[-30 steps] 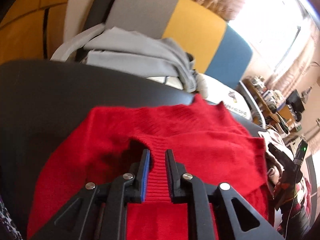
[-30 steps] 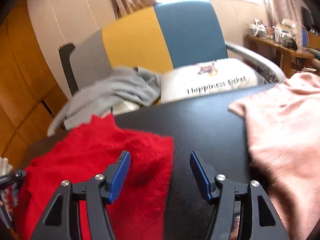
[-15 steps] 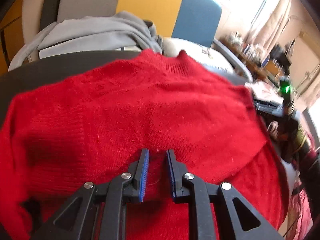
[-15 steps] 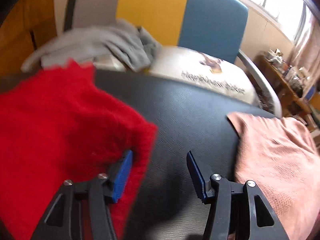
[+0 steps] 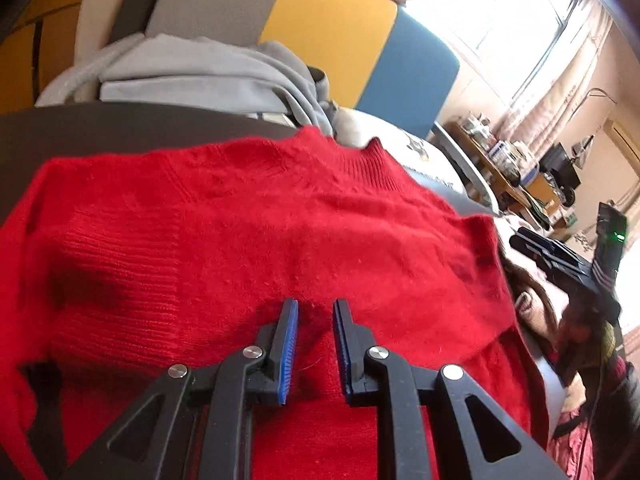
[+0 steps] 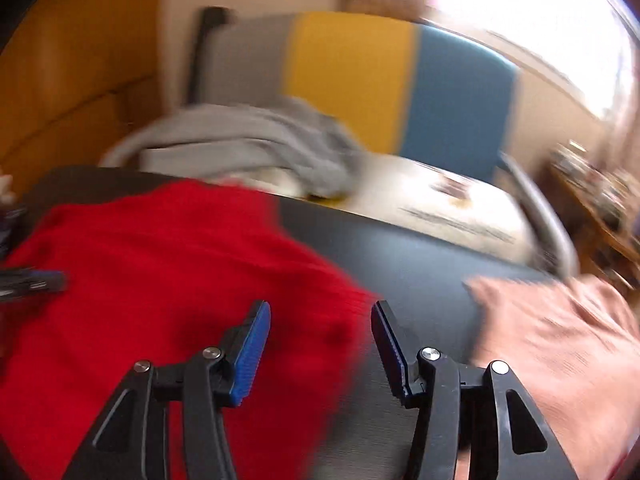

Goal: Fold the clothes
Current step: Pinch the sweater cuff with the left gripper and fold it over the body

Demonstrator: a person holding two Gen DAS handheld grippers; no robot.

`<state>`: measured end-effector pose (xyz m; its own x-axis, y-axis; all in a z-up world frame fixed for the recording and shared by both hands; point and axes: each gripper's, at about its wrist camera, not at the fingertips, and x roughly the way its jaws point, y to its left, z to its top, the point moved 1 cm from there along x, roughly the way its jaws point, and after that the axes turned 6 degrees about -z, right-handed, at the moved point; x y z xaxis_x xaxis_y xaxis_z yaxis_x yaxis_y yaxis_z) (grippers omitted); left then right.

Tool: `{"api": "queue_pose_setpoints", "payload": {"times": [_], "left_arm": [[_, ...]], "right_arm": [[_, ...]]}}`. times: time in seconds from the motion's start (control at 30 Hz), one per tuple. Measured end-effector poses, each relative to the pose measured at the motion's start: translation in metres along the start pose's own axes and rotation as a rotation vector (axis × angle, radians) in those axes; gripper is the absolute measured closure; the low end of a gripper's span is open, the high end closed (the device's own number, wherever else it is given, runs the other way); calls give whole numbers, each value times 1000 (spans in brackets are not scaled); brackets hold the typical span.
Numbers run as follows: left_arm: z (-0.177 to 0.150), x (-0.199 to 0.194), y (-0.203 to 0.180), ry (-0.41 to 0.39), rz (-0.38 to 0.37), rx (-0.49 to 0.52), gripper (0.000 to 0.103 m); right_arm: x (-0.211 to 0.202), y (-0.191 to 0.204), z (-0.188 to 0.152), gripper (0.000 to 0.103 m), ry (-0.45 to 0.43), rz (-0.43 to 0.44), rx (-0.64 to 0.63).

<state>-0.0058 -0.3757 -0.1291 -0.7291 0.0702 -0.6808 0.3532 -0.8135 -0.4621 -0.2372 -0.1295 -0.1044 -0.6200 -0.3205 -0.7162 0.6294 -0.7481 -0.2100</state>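
Red knit sweater (image 5: pixel 248 248) lies spread over the dark desk (image 5: pixel 120 132), covering most of the left wrist view; ribbed collar at its far edge, toward the chair. Left gripper (image 5: pixel 314 344) sits low over the sweater's near part, fingers (image 5: pixel 289 344) narrowly parted with a small gap, red fabric seen between and under them; cannot tell whether they actually pinch any cloth. Right gripper (image 6: pixel 320 344) is over the sweater's right edge (image 6: pixel 344 312), fingers (image 6: pixel 252 352) spread wide and released, one blue pad above the red knit, the other above bare desk (image 6: pixel 400 264); nothing held. Right wrist view is motion-blurred. Pink garment (image 6: pixel 560 344) lies on the desk to the right of the sweater, apart from it, dark desk strip between. Behind the desk a chair (image 5: pixel 320 32) with grey, yellow and blue back panels; a grey garment (image 5: pixel 200 76) is heaped on its seat, a white printed item (image 6: pixel 440 208) beside it. In the left wrist view the right gripper's black body shows at the right past the sweater's edge, green light lit on it. Bright window (image 5: pixel 500 12) and a cluttered shelf (image 5: pixel 512 164) in the background.
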Motion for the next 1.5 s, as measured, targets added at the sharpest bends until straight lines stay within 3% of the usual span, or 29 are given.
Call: {"api": "queue_pose_setpoints", "payload": {"times": [0.17,0.4,0.6,0.73,0.8,0.9,1.03,1.07,1.1,1.13,1.17,1.23,1.3,1.37,1.4,1.43,1.5], "left_arm": [[5,-22,9,-36,39,6,86],[13,-62,81,-85,148,-127,81],[-6,-72,108,-105,149,-189,80],[-1,-69,95,-129,68,-158,76],[10,-56,85,-87,70,-115,75],[25,-28,79,-15,76,-89,74],[36,-3,86,41,22,-163,75],[35,-3,85,40,7,-161,76],[34,-3,84,37,-8,-157,84],[35,-3,82,35,-25,-151,90],[37,-3,79,33,-42,-144,92],[39,-9,68,10,-58,-105,93],[40,-5,62,21,-5,-72,92],[42,5,62,48,58,-64,89],[42,10,62,62,89,-60,86],[43,9,63,54,104,-75,86],[45,-1,64,18,159,-98,85]], "right_arm": [[4,35,-6,45,30,64,-37],[8,81,-15,42,70,149,-85],[-2,44,-34,42,47,31,-10],[-9,33,-33,41,6,54,52],[-19,31,-24,40,-48,68,54],[-11,16,-16,34,-33,74,96],[1,-4,-4,35,-13,80,152],[4,-9,-2,36,-8,82,166],[7,-14,1,49,-3,84,180],[10,-18,3,74,4,85,189],[12,-17,2,86,18,83,164],[19,-12,2,91,47,39,100],[24,-17,-3,91,64,-15,95],[33,-30,-8,89,89,-41,151],[33,-33,-9,80,87,-41,171],[33,-36,-9,63,85,-43,189],[24,-38,-7,44,73,-95,173]]}}
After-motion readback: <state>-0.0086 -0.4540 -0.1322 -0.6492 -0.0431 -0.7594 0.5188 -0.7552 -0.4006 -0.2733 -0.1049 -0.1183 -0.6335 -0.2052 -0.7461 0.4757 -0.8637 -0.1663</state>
